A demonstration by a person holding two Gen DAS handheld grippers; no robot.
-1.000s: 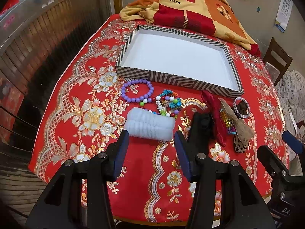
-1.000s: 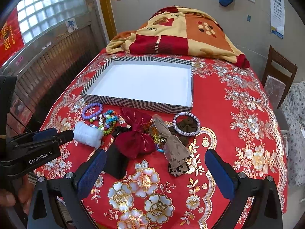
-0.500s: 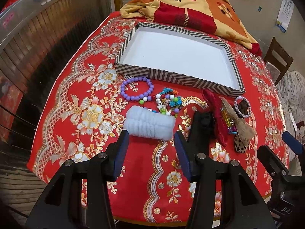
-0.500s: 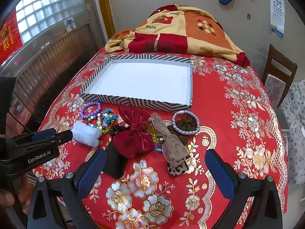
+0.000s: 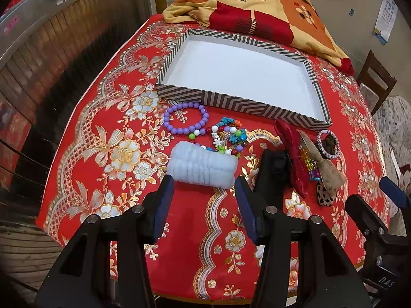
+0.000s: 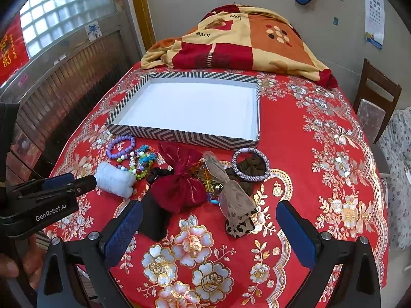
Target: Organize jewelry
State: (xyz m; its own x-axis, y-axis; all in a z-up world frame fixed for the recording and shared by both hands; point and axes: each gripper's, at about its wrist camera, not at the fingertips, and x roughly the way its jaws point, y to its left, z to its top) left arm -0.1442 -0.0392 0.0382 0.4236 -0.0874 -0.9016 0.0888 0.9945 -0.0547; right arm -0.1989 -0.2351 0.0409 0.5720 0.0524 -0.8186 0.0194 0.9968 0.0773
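Jewelry lies in a loose row on the red flowered surface point(image 5: 84, 138), straight ahead of the left claw point(image 5: 203, 192), whose blue-padded fingers stand apart and grip nothing. Just past its fingertips rests a white fluffy scrunchie point(image 5: 203, 168); beyond that lie a purple bead bracelet point(image 5: 186, 122) and a tangle of multicolored beads point(image 5: 227, 138), with the striped tray point(image 5: 231, 104), white inside, farther ahead. To the right of this claw sit a dark red bow point(image 5: 292, 154) and a sheer brown bow point(image 5: 323, 164). From the right wrist camera, the right claw point(image 6: 210, 228) is spread wide, its pads clear of everything. Directly ahead of it lie the dark red bow point(image 6: 179, 182), the sheer brown bow point(image 6: 228, 187) and a beaded bangle point(image 6: 250, 164) ringing a brown scrunchie point(image 6: 253, 168). The left claw point(image 6: 79, 183) shows at far left, its tip touching or just short of the white fluffy scrunchie point(image 6: 115, 179). The striped tray point(image 6: 179, 134) sits beyond the pile.
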